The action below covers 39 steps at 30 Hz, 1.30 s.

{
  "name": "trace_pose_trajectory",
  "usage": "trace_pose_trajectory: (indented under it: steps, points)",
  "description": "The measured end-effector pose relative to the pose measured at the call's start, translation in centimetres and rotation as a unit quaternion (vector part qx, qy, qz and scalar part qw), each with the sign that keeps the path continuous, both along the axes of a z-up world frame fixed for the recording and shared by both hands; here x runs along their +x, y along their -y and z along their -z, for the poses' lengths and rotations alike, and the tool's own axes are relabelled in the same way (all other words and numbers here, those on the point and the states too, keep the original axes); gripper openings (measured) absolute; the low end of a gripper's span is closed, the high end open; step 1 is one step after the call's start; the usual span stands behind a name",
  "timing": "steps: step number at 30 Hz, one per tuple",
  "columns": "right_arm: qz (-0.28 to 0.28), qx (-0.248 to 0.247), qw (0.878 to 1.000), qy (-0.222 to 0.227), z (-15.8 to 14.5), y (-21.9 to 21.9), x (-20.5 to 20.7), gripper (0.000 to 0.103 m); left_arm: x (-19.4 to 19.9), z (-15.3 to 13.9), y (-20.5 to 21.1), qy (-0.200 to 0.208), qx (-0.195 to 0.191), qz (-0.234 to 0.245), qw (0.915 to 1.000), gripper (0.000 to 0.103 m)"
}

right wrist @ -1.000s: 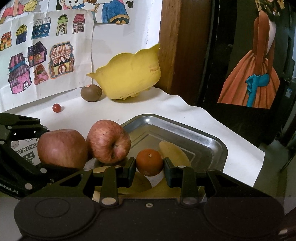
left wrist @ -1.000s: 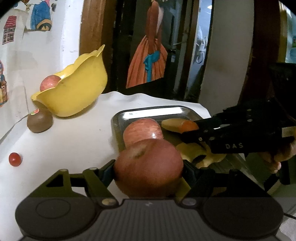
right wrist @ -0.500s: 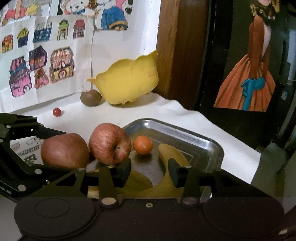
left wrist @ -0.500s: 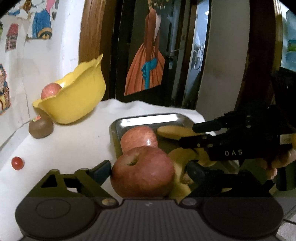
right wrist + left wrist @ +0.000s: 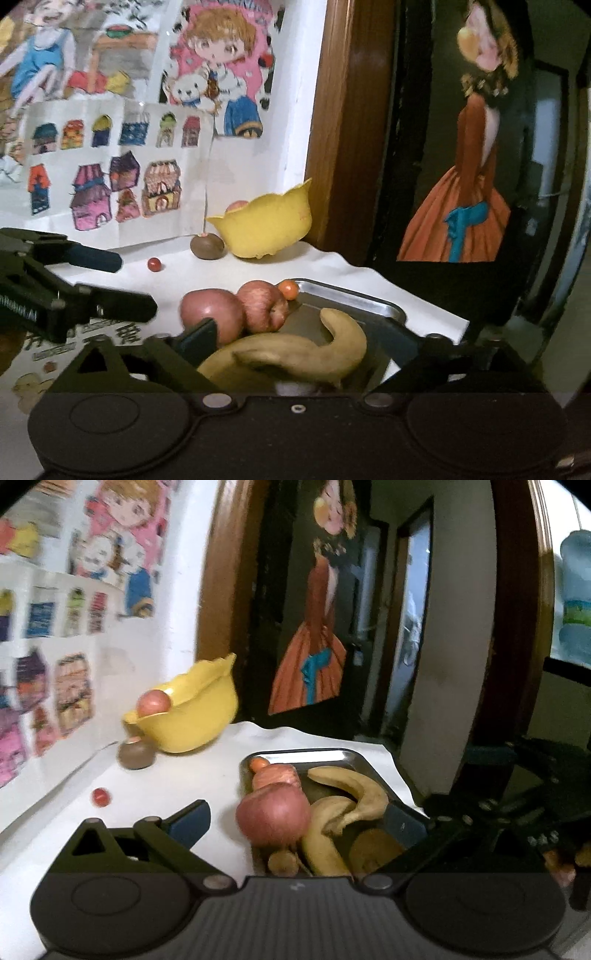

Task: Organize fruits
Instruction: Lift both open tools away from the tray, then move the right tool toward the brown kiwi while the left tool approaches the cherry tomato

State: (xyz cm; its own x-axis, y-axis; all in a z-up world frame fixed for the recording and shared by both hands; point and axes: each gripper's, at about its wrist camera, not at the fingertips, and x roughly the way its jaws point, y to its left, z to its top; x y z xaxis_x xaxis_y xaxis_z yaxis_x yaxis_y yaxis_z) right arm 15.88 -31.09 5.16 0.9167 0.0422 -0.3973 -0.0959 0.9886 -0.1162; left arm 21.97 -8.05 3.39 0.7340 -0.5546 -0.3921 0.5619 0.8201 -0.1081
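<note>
A steel tray (image 5: 306, 754) holds two red apples (image 5: 273, 819) (image 5: 277, 777), a small orange (image 5: 258, 763), two bananas (image 5: 354, 794) and a brown fruit (image 5: 373, 849). My left gripper (image 5: 297, 821) is open, drawn back from the nearer apple, and holds nothing. In the right wrist view the same apples (image 5: 210, 314) (image 5: 264, 306) and the orange (image 5: 289, 288) lie at the tray's (image 5: 354, 297) left end, with the bananas (image 5: 314, 354) in front. The right gripper (image 5: 299, 338) is open and holds nothing. The left gripper (image 5: 135, 284) hangs at the left.
A yellow bowl (image 5: 188, 716) with an apple (image 5: 153, 701) in it stands at the back by the wall. Beside it lie a kiwi (image 5: 135, 753) and a cherry tomato (image 5: 101, 796) on the white tablecloth. The table edge drops off right of the tray.
The left gripper opened and let go of the apple, which now rests at the tray's edge. The right gripper released the small orange into the tray. Both pulled back and upward.
</note>
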Motion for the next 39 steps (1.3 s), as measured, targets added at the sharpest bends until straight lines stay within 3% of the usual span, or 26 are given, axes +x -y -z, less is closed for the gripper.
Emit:
trace_pose_trajectory:
  steps: [12, 21, 27, 31, 33, 37, 39]
  points:
    - [0.069, 0.039, 0.997, 0.000, 0.8, -4.5, -14.7, 0.102, -12.8, -0.5, -6.5, 0.015, -0.016, -0.085, 0.9961, 0.103]
    - [0.053, 0.027, 0.998, -0.005, 2.8, -8.3, -18.8, 0.102, -18.0, 1.3, -9.8, 0.017, 0.012, -0.110, 0.9937, 0.103]
    - [0.021, 0.021, 0.999, -0.017, 3.2, -9.5, -17.5, 0.102, -16.6, 1.0, -10.9, 0.008, 0.024, -0.124, 0.9920, 0.103]
    - [-0.012, 0.030, 0.999, -0.036, 2.7, -8.9, -13.8, 0.102, -12.9, 1.0, -11.3, -0.006, 0.028, -0.140, 0.9897, 0.103]
    - [-0.060, 0.051, 0.995, -0.056, 2.2, -8.0, -11.2, 0.102, -10.4, 1.1, -11.5, -0.020, 0.034, -0.147, 0.9883, 0.103]
    - [-0.202, 0.103, 0.968, -0.111, 1.1, -6.1, -5.9, 0.102, -6.0, 1.7, -12.3, -0.056, 0.041, -0.158, 0.9850, 0.103]
    - [-0.266, 0.098, 0.949, -0.137, 0.7, -5.8, -3.4, 0.102, -4.4, 1.9, -12.9, -0.070, 0.025, -0.157, 0.9848, 0.103]
